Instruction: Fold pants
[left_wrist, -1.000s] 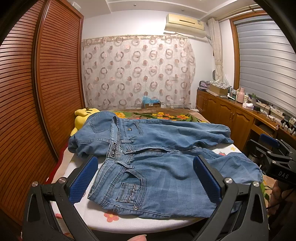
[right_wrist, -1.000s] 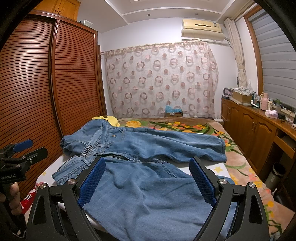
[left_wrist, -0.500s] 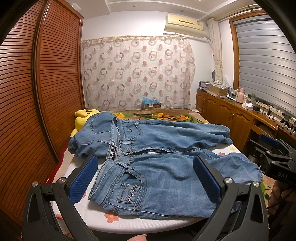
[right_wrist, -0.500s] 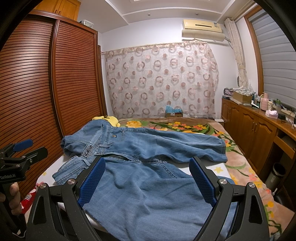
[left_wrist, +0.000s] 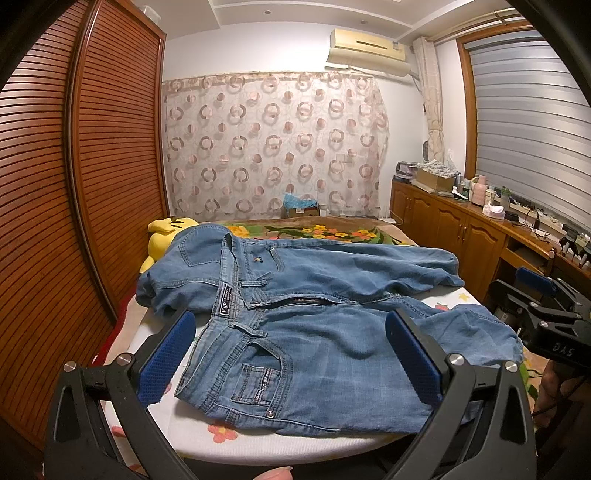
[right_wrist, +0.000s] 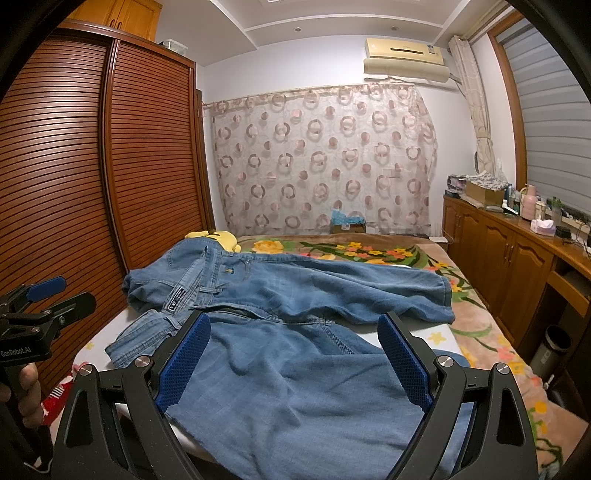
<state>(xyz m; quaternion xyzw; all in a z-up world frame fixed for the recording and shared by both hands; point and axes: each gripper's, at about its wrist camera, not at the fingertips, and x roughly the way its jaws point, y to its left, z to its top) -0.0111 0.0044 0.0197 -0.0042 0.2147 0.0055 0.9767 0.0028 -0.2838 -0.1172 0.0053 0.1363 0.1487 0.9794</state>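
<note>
Jeans (left_wrist: 314, 332) lie spread on the bed (left_wrist: 192, 432); left hand-held gripper (left_wrist: 291, 358) and right hand-held gripper (right_wrist: 295, 362) gape wide, empty, at 6 o'clock.

left tool (left_wrist: 288, 360): black frame, blue textured pads | right tool (right_wrist: 293, 363): same, silver screws

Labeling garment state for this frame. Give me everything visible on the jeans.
The jeans are light-blue, faded denim, spread flat and unfolded on the bed, front up. The waistband sits at the left with a dark label, belt loops, a stitched front pocket with rivets and an open fly. Both legs run rightward, slightly splayed and wrinkled; the far leg lies over the floral blanket. A yellow plush sits behind the waist. Both the left gripper and right gripper are open, neither gripping the fabric.
</note>
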